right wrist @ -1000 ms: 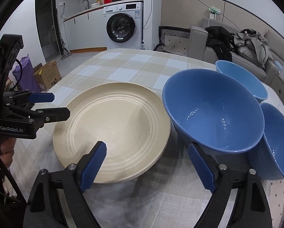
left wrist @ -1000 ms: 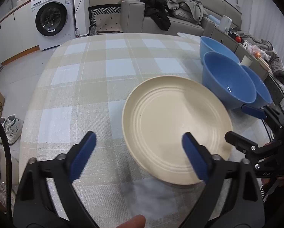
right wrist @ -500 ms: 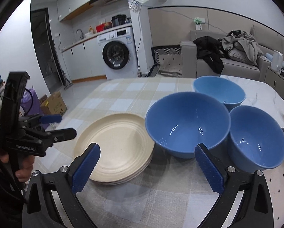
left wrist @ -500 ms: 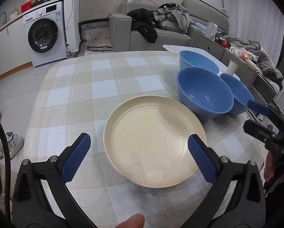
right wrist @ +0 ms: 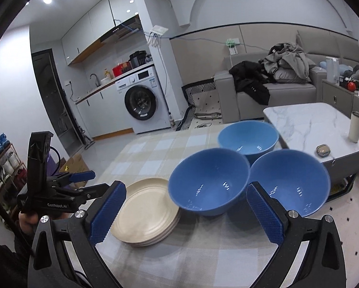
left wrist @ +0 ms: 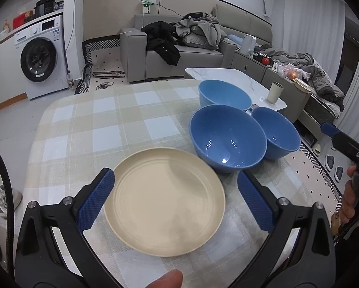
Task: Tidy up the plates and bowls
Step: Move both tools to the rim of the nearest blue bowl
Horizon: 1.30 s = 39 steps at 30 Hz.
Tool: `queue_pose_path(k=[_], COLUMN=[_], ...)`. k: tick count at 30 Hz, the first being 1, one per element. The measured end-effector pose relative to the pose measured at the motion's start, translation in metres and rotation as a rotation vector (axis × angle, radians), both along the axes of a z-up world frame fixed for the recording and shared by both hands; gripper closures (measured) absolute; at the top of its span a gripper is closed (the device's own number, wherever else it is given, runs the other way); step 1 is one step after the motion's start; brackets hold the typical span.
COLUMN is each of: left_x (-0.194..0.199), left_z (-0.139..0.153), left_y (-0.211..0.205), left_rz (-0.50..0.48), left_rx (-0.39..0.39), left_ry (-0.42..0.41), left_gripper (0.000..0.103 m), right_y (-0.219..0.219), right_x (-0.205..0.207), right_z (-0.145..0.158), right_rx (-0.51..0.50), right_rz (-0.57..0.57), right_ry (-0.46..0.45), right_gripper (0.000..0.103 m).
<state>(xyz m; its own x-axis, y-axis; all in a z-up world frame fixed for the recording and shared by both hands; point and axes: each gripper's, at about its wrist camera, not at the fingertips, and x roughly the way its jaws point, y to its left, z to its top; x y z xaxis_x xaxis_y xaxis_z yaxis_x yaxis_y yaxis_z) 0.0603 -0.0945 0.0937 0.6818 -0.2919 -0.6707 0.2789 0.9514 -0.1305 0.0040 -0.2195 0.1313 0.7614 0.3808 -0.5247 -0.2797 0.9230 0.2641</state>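
Observation:
A stack of cream plates (left wrist: 167,199) (right wrist: 145,213) sits on the checked tablecloth (left wrist: 107,124). Three blue bowls stand to its right: a large one (left wrist: 227,139) (right wrist: 208,182), one beside it (left wrist: 275,134) (right wrist: 290,180), and a lighter one behind (left wrist: 224,94) (right wrist: 248,136). My left gripper (left wrist: 176,199) is open and empty, raised above the plates. My right gripper (right wrist: 185,213) is open and empty, raised in front of the large bowl. Each gripper shows in the other's view: the right one (left wrist: 347,146), the left one (right wrist: 66,187).
A white marble coffee table (right wrist: 309,124) with a cup (right wrist: 356,126) stands beyond the bowls. A grey sofa with clothes (left wrist: 179,45) and a washing machine (left wrist: 40,57) are further back. The table's right edge lies close to the bowls.
Both grippers have pulled back and risen away from the plates and bowls, so more of the table and room shows. Both stay open. Plates and bowls have not moved.

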Motion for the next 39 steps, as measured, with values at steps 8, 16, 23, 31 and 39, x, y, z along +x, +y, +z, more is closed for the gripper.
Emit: queue_pose_path(k=[8,16,23,31,39], left_x=[0.022,0.056,0.092,0.126,0.155], left_z=[0.022,0.031,0.029,0.024,0.021], left_y=[-0.025,-0.049,-0.067,-0.082,-0.091], left_rz=[-0.041,-0.039,-0.036,-0.038,-0.013], left_rx=[-0.037,-0.041,-0.037,-0.044,-0.036], left_ry=[0.001,0.019,0.041,0.06,0.063], left_gripper=[0.001,0.001,0.001,0.001,0.001], right_y=[-0.049,-0.073,-0.084,-0.098,-0.107], right_x=[-0.001,0.015,0.045,0.077,0.111], right_z=[0.034,0.043,0.037,0.04,0.04], right_rx=[0.096,0.044,-0.005,-0.016,-0.052], right_rz=[-0.095,-0.151,-0.172,-0.204,-0.228], right_ry=[-0.054,-0.03,0.003,0.006,0.039], right_gripper=[0.001,0.001,0.001,0.001,0.001])
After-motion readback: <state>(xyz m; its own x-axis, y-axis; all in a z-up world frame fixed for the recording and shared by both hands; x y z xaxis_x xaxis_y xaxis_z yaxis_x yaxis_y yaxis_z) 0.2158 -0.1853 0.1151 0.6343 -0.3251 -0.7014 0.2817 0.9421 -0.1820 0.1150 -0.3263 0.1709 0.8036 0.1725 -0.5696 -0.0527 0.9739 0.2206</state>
